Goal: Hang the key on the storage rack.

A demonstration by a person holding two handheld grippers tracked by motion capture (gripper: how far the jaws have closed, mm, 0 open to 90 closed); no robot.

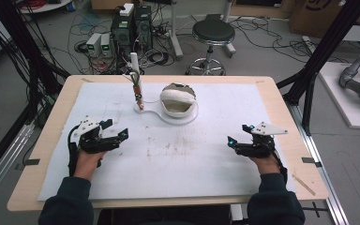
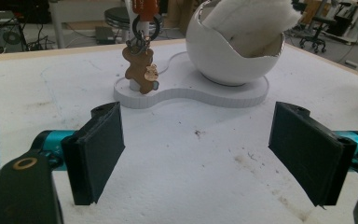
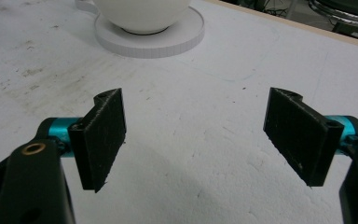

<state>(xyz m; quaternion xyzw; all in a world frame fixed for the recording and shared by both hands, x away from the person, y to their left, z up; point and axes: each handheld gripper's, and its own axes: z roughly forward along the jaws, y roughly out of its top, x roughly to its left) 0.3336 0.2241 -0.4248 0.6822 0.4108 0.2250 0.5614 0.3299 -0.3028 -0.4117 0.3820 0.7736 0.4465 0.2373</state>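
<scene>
Left tool and right tool, both with jaws spread apart and empty, rest low over the white-covered table. At the far centre, a white bowl sits on a white base beside a bear keychain hanging on a post.

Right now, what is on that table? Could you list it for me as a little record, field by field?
surface: white foam sheet over a wooden table
stand: white base with a post
bowl: white egg-shaped bowl on the base, white padding inside
charm: brown bear keychain hanging from the post
left gripper: open, holding nothing
right gripper: open, holding nothing
hands: apart, near the person's edge
</scene>
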